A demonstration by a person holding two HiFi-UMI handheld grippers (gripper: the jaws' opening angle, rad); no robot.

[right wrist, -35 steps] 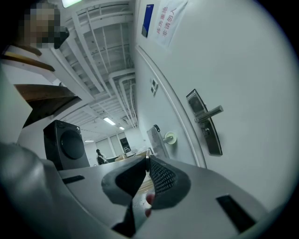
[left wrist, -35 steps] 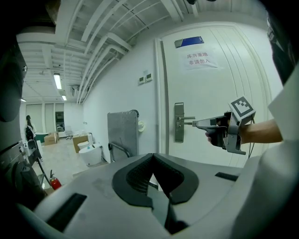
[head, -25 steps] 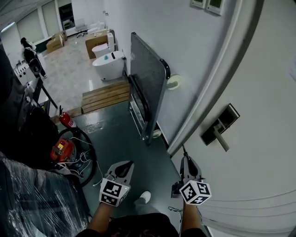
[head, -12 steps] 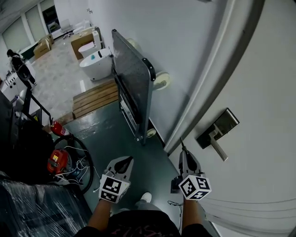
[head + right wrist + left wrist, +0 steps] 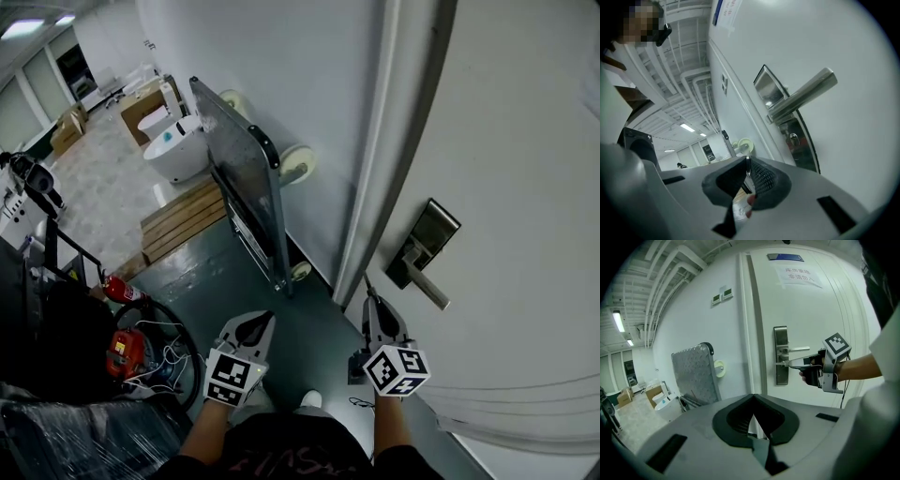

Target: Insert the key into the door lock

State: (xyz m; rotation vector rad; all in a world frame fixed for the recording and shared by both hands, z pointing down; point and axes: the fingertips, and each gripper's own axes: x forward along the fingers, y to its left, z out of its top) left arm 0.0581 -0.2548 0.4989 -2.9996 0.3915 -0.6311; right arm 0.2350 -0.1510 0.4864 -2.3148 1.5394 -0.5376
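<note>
Head view is the only one with both tools in frame: left gripper (image 5: 263, 319) sits low over the floor (image 5: 211, 267), and right gripper (image 5: 369, 302) is close to the door (image 5: 525, 187), below-left of the lock plate (image 5: 424, 239) and lever handle (image 5: 428, 288). It also shows an upended cart (image 5: 234, 159) against the wall on the far left. Left gripper view adds the side-on picture: the right gripper is level and the key (image 5: 785, 363) sticks out of its tip. The key's long axis is about horizontal and its tip points left at the plate just under the lever. That view overlaps tip and plate, so contact can't be read there. Head view shows the key tip near the plate's lower corner but apart from it. Right gripper view is the only one showing the keyhole cylinder (image 5: 792, 138), on the plate under the lever, up and right of the tool. It also shows the right fingers (image 5: 765, 179) clenched on the key. The blade is edge-on between the pads and pokes past the tips, and a white tag (image 5: 739, 206) hangs behind them. Left fingers (image 5: 774, 417) are closed tip to tip with nothing between them.
</note>
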